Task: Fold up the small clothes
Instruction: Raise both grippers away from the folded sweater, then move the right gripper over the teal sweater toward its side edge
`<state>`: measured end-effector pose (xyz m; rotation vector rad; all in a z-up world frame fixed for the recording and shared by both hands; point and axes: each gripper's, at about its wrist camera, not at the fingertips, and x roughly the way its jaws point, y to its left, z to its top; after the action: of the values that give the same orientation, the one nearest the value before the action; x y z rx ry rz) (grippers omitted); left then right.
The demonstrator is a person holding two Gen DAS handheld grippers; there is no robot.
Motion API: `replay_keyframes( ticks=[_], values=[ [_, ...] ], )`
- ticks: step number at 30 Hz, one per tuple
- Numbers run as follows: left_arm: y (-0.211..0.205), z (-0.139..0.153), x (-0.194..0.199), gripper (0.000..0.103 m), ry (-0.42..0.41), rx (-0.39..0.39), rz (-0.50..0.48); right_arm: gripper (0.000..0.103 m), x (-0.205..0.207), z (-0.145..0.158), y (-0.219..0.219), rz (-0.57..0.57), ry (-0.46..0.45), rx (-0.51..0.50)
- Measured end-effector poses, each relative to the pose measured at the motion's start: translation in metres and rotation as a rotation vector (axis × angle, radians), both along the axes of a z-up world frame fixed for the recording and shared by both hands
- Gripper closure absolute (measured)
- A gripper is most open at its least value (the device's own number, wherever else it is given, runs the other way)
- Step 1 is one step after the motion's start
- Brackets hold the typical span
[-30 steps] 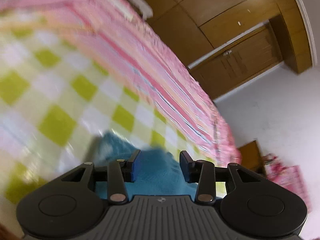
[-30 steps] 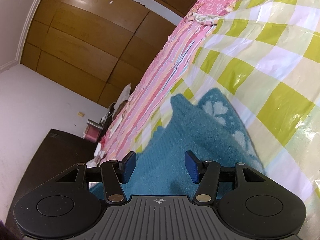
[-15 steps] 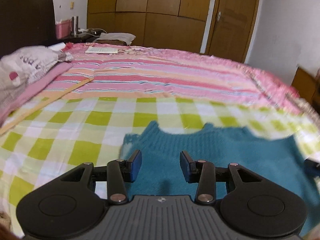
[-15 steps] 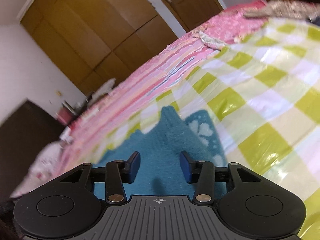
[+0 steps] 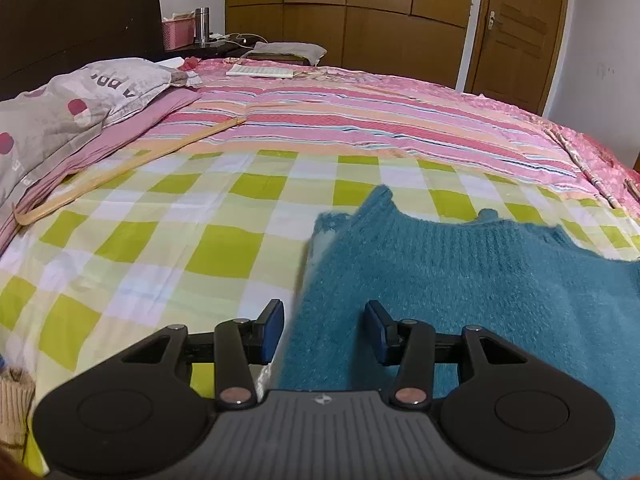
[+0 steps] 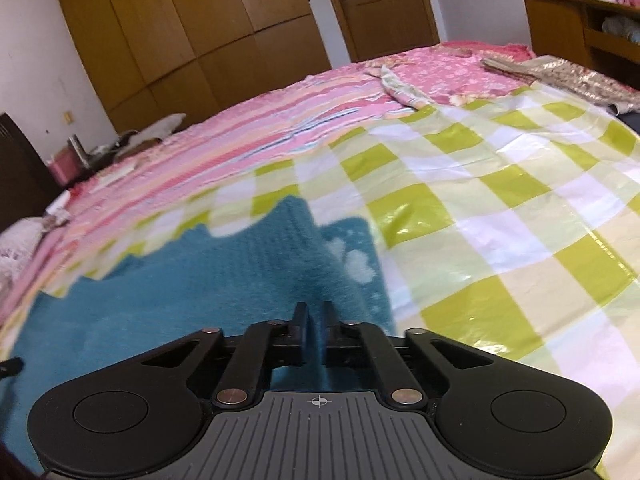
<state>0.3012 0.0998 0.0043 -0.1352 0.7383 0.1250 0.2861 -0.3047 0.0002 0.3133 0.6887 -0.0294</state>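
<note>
A small teal knitted sweater [image 5: 460, 280] lies on the green-and-white checked sheet [image 5: 200, 216] of the bed; it also shows in the right wrist view [image 6: 208, 280]. My left gripper [image 5: 324, 330] is open, its blue pads straddling the sweater's left edge near the hem. My right gripper [image 6: 316, 326] is shut on a raised fold of the sweater near its right edge, where white heart shapes [image 6: 356, 266] show on the layer beneath.
A pink striped blanket [image 5: 360, 112] covers the far half of the bed. A grey pillow [image 5: 72, 104] and a wooden hanger [image 5: 120, 168] lie at the left. A wooden wardrobe [image 5: 380, 12] and door stand behind. A wooden shelf [image 6: 592, 28] stands at the far right.
My right gripper has closed on the sweater's fold; it was open before. My left gripper has swung level and shifted left to the sweater's left edge, still open.
</note>
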Motion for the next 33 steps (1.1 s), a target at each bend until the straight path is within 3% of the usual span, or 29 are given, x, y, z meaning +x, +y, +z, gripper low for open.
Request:
replay_keyframes(
  ticks=[12,16,18,33],
  values=[
    [0.005,0.010,-0.039,0.053,0.015,-0.038,-0.048,0.103,-0.004,0.014,0.008,-0.045,0.032,-0.035],
    [0.008,0.010,-0.052,0.053,0.018,-0.045,-0.064,0.091,-0.011,0.025,0.020,-0.041,0.026,-0.083],
    [0.008,0.010,-0.058,0.053,0.017,-0.047,-0.074,0.091,-0.013,0.029,0.030,-0.031,0.022,-0.105],
    [0.024,-0.001,-0.090,0.051,0.023,-0.109,-0.108,0.090,-0.013,0.052,0.140,0.213,0.030,-0.155]
  ],
)
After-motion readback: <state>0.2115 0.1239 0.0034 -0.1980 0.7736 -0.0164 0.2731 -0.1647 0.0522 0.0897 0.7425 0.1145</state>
